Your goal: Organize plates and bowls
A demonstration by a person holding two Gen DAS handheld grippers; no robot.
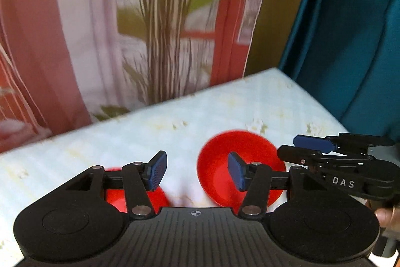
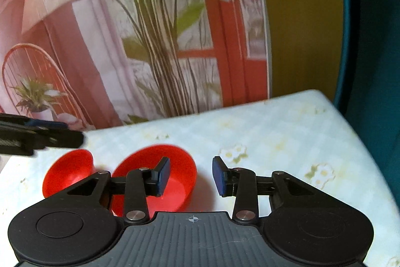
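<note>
In the left wrist view, the left red bowl (image 1: 136, 199) is mostly hidden behind the left gripper's (image 1: 197, 170) linkage, and only slivers show. The right red bowl (image 1: 241, 167) is blurred along its rim, with its near side covered by a blue pad and an arm of the gripper. The right gripper (image 1: 297, 145) partly hides the bowl's right rim. At the right edge a hand (image 1: 386, 215) is cut off. The printed backdrop (image 1: 125, 29) behind the table (image 1: 175, 121) is smeared.

In the right wrist view, the left gripper (image 2: 75, 133) is cut off by the left edge, so its jaws cannot be judged there.

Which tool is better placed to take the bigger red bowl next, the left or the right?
Probably the right tool: open and empty, its left finger already overlaps the bigger red bowl. The left tool frames bare tablecloth.
</note>
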